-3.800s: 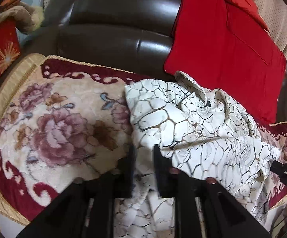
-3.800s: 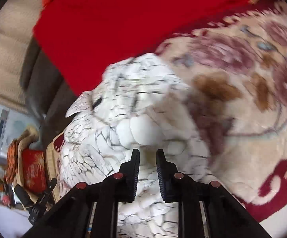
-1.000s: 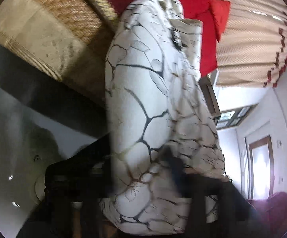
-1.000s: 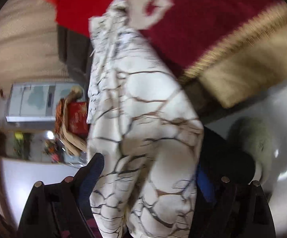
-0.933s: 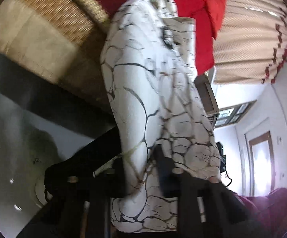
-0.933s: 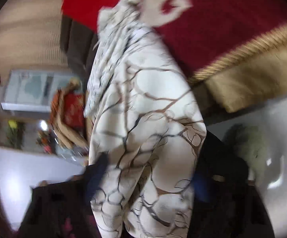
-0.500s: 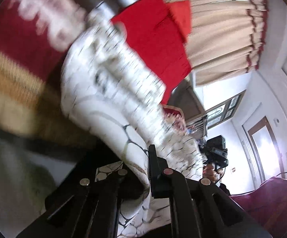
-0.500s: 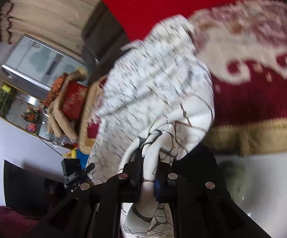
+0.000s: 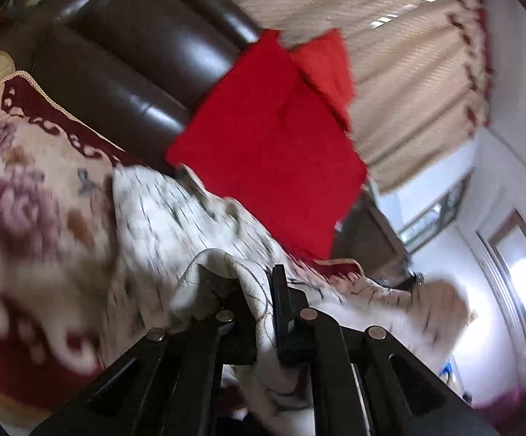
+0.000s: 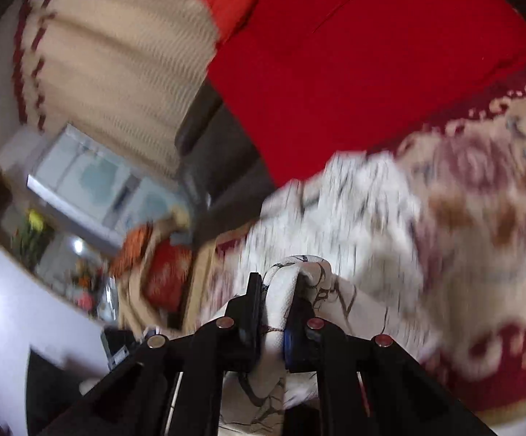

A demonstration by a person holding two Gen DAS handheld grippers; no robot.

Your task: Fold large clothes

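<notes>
A cream garment (image 9: 175, 214) with a dark crackle print stretches over the floral sofa cover (image 9: 27, 189). My left gripper (image 9: 263, 290) is shut on a bunched edge of it, and cloth hangs down between the fingers. In the right wrist view the same garment (image 10: 350, 196) runs from the sofa cover (image 10: 498, 189) to my right gripper (image 10: 277, 283), which is shut on a rolled fold. Both views are blurred by motion. The far part of the garment rests on the seat, while the gripped edges are lifted.
A big red cushion (image 9: 273, 145) leans on the dark leather sofa back (image 9: 125, 61), with beige curtains (image 9: 390, 54) behind. The red cushion (image 10: 353, 61) also fills the top of the right wrist view. A cluttered side table (image 10: 146, 265) stands at the left.
Both grippers closed on the garment's hanging edge and rose with it from below the seat front to above the seat. The views now look over the sofa cover.
</notes>
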